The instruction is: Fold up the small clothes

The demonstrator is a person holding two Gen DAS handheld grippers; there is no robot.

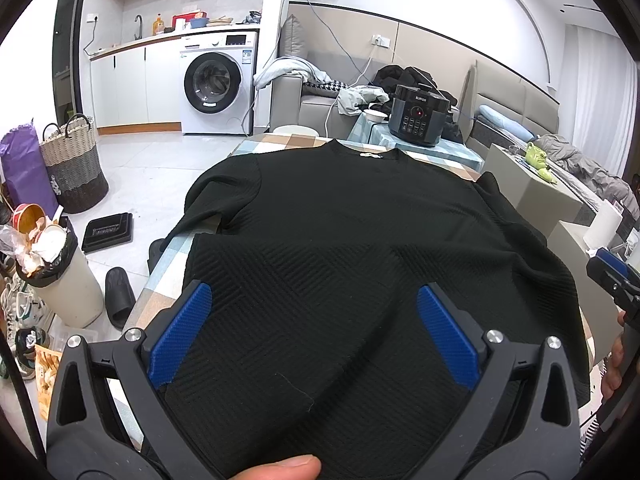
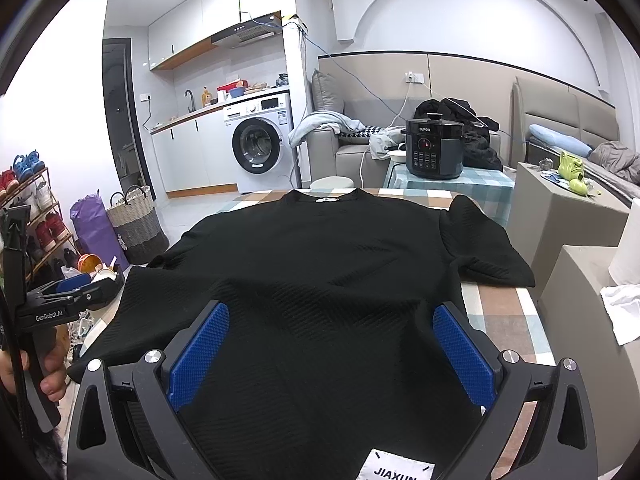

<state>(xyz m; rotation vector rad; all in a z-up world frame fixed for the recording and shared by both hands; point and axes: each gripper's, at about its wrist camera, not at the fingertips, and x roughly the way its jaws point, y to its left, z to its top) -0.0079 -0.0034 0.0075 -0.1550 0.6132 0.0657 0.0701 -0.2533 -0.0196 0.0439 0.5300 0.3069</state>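
Both tools, left tool (image 1: 314, 328) and right tool (image 2: 330, 356), gape wide over the black shirt's (image 2: 320, 264) hem, spread flat on the checked desk (image 2: 500, 316). Pinch both hem corners evenly, I'd judge, lifting together toward the collar.

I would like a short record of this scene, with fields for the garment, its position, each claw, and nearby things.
garment: black textured top, short sleeves
position: spread flat on the checked tablecloth, collar on the far side
left claw: open, above the hem, gripping nothing
right claw: open, above the hem, gripping nothing
label: white tag at the near hem
behind table: dark pressure cooker, washing machine
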